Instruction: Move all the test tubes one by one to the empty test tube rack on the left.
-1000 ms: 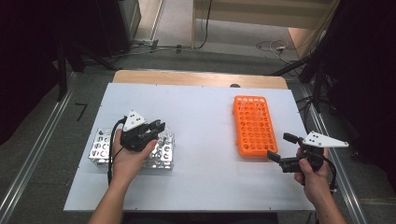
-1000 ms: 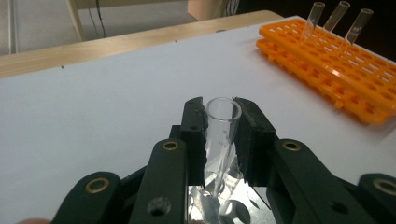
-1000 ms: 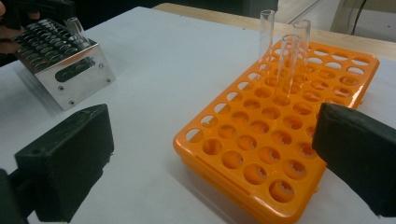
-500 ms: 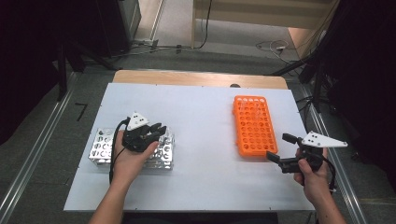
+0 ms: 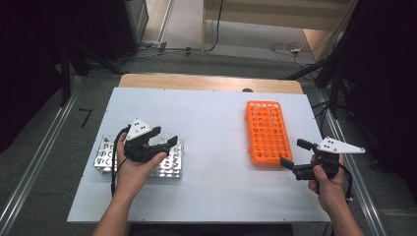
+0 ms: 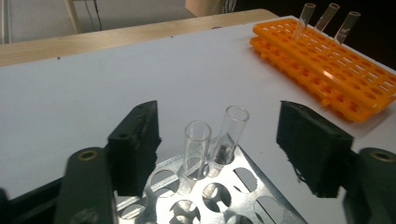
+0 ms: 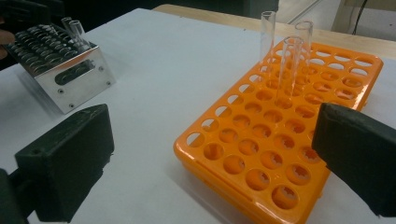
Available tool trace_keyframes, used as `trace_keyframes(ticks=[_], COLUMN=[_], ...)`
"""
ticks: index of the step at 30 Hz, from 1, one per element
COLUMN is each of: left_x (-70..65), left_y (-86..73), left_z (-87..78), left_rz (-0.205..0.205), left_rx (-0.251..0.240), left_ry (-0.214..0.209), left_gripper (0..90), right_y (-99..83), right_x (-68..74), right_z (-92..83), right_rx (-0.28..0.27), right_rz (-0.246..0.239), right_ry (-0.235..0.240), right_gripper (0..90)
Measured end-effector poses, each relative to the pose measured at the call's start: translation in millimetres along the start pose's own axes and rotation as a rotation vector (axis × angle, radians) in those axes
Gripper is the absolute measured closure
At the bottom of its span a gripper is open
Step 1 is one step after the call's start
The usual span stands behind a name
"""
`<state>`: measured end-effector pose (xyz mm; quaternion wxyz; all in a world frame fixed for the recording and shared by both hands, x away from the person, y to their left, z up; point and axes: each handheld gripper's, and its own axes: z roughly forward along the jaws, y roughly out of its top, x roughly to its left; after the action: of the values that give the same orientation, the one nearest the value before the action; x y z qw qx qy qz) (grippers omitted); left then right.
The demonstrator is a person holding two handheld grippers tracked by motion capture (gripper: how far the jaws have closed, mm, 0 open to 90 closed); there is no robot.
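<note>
Over the metal tube rack [image 5: 105,160], the left gripper [image 5: 166,139] spreads wide around two glass test tubes [image 6: 215,140]. Beside the orange tube rack [image 5: 267,130], the right gripper [image 5: 294,153] gapes wide, holding nothing.

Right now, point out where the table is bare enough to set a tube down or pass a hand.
The widest bare patch lies between the metal rack and the orange rack, running to the table's far edge. The near edge between both forearms is bare too. Crowded: over the metal rack, under the left gripper, and the orange rack's near corner by the right gripper.
</note>
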<state>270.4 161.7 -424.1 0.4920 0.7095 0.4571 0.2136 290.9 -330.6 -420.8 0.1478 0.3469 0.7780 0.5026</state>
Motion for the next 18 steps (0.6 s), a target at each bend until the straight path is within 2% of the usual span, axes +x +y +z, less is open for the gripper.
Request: trace_keyframes(ticks=[5,9,12,18], left_x=[-6.7,-11.2,-12.6,-14.9], left_y=[-0.3,-1.1,-1.9,-3.3], left_z=[-8.7,-12.1,-12.5,-14.1], left_rz=[0.007,0.023,0.027,0.022], left_rx=[-0.025,-0.021,-0.017,-0.028], left_ry=[-0.045,-0.095,-0.11,-0.134], left_gripper=[16.2,7.2,0.5,0.0], right_y=[4.7,8.2,10.0,12.8], right_x=[-2.0,-6.3,-11.6,-24.1], right_z=[6.6,15.0,21.5,34.1], right_rx=[-0.005,0.0,0.004,0.019], right_rz=[0.001,0.014,0.028,0.055], right_ry=[-0.006,-0.009,-0.012,-0.016], right_gripper=[0.0,0.0,0.6,2.8])
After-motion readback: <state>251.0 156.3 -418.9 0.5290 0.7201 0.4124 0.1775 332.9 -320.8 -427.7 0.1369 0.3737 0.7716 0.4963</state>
